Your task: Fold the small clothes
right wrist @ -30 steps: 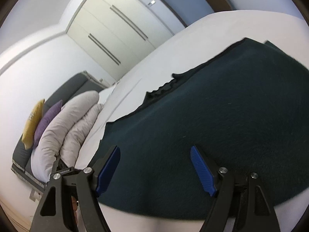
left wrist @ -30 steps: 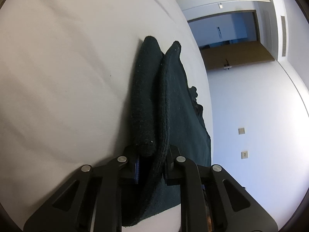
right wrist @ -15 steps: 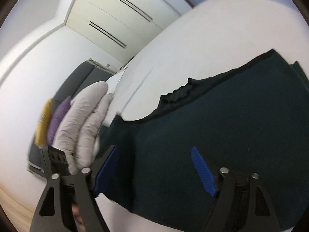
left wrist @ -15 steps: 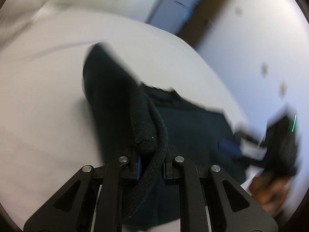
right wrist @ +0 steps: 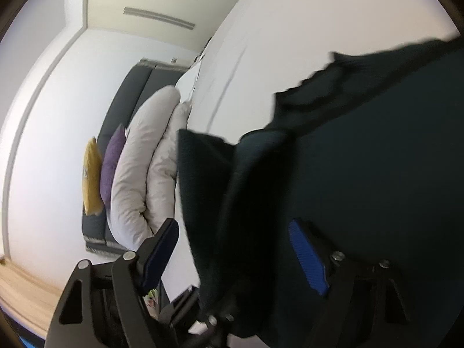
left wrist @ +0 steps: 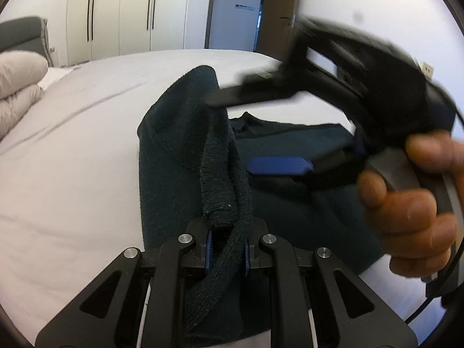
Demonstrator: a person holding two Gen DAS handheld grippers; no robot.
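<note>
A dark green knitted garment (left wrist: 290, 197) lies on the white bed (left wrist: 72, 145). My left gripper (left wrist: 226, 252) is shut on a rolled edge of the garment and holds that fold lifted above the rest. My right gripper (left wrist: 261, 133) shows in the left wrist view, held by a hand, open, hovering over the garment beside the lifted fold. In the right wrist view the right gripper (right wrist: 235, 246) is open with the lifted fold of the garment (right wrist: 362, 174) between and beyond its fingers, not clamped.
White pillows (right wrist: 145, 168) with a purple cushion (right wrist: 111, 165) and a yellow cushion (right wrist: 91, 174) lie against a grey headboard. White wardrobes (left wrist: 116, 14) and an open doorway (left wrist: 235, 11) stand past the bed.
My left gripper has swung round with the held fold, carrying it over the garment. My right gripper has moved in close to the lifted fold and tilted; it stays open.
</note>
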